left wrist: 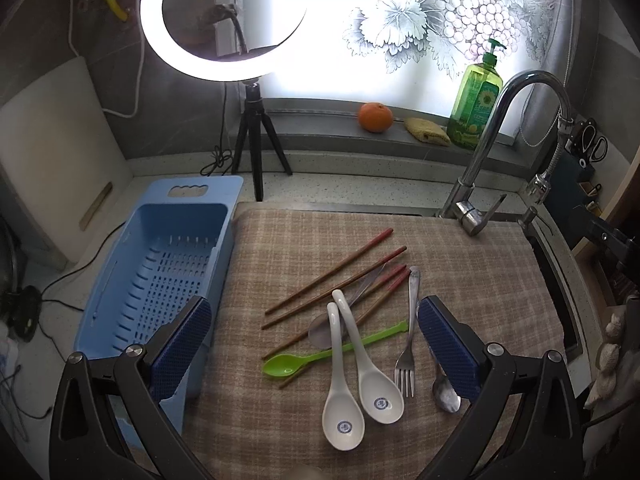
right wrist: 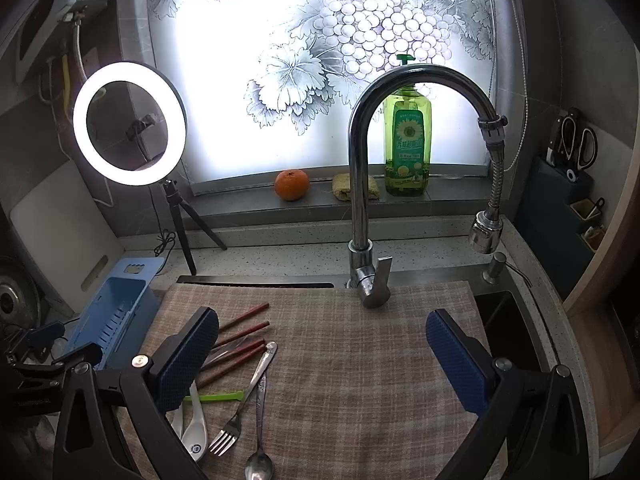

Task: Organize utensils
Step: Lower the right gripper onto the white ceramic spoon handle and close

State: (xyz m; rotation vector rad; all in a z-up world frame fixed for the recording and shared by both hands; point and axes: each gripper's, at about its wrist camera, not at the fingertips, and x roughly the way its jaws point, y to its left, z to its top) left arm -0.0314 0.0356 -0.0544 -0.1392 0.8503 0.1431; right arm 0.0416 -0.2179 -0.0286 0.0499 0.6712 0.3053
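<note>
Here: utensils piled on the checked mat (left wrist: 460,280), both tongs apart and gripping nothing.

The left tongs (left wrist: 314,346) hover over the pile: four chopsticks (left wrist: 340,276), two white ceramic spoons (left wrist: 360,376), a green plastic spoon (left wrist: 320,356), a fork (left wrist: 408,344) and a metal spoon (left wrist: 446,394). The blue basket (left wrist: 160,272) stands on the counter (left wrist: 360,188) just left of the mat. The right tongs (right wrist: 322,354) hang over bare mat, right of the pile, near the faucet (right wrist: 360,184).

Both wrist views down onto mat (left wrist: 480,280)
</note>
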